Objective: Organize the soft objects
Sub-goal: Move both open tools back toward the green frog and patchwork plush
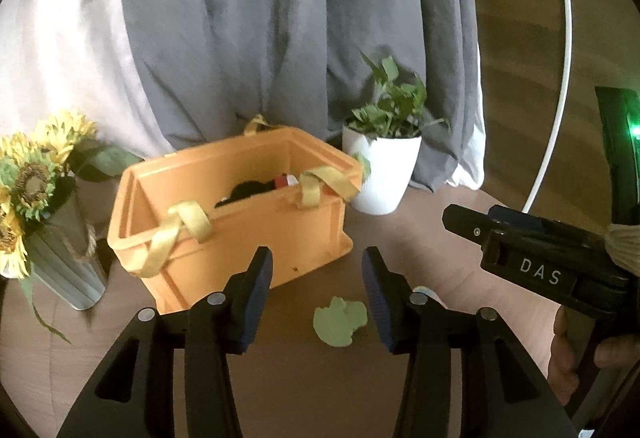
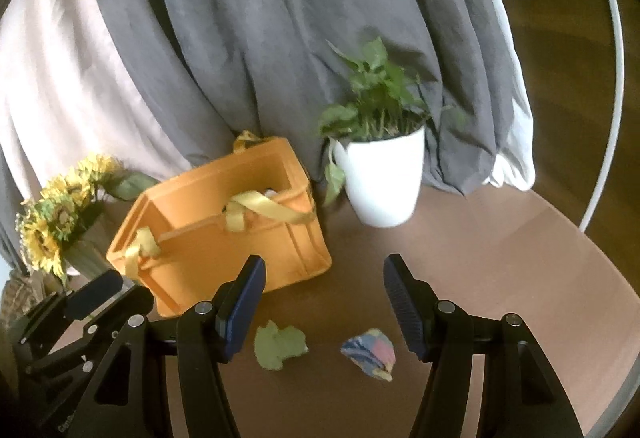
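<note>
An orange storage box [image 1: 256, 226] [image 2: 224, 238] with yellow strap handles stands on the brown round table; a black and a red-white soft item lie inside it. A small green soft toy [image 1: 340, 322] [image 2: 280, 348] lies on the table in front of the box. A multicoloured soft piece [image 2: 370, 354] lies to its right. My left gripper [image 1: 318, 296] is open, hovering just above the green toy, nothing between its fingers. My right gripper [image 2: 324, 308] is open above both soft items, also empty; it shows at the right of the left wrist view [image 1: 520, 250].
A white pot with a green plant [image 1: 384, 170] [image 2: 380, 178] stands right of the box. A grey vase of sunflowers [image 1: 44, 218] [image 2: 60, 234] stands to its left. Grey and pale curtains hang behind. The table edge [image 2: 616, 370] curves at the right.
</note>
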A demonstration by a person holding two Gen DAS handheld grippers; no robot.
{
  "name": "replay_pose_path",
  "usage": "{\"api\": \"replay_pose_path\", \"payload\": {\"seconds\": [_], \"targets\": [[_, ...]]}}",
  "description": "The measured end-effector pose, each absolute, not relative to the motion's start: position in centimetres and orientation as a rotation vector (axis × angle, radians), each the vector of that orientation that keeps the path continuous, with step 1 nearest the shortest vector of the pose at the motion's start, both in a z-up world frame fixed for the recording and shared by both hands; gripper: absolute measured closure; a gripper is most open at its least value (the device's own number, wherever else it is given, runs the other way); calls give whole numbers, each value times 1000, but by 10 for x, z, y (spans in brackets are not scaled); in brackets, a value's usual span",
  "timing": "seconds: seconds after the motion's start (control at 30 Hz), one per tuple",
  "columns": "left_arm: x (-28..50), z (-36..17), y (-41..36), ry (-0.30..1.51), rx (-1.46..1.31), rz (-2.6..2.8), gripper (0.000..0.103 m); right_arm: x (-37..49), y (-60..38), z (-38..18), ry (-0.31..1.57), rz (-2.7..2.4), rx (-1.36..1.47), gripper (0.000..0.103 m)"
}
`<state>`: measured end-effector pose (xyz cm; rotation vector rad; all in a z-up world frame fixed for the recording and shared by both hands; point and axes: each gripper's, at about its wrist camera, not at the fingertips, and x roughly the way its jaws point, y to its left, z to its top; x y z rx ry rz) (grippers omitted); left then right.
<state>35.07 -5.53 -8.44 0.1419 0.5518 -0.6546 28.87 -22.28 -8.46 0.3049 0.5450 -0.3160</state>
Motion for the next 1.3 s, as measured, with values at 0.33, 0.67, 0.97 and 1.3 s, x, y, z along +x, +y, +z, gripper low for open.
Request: {"api": "replay_pose_path", "payload": {"seconds": [0.33,0.67,0.97,1.3], "targets": [[351,-110,-63,628,183,-683,48,282,-229,-113,613,-340,346,34],[359,-141,-73,710,210,-712,48,282,-237,-140,689,-354,368,34],[368,-167,-84,750,249,-729,44,287,-242,-165,749,-362,392,34],[385,-191,-97,797,260,-750,43,301,-245,-187,799,-372,398,34]]}}
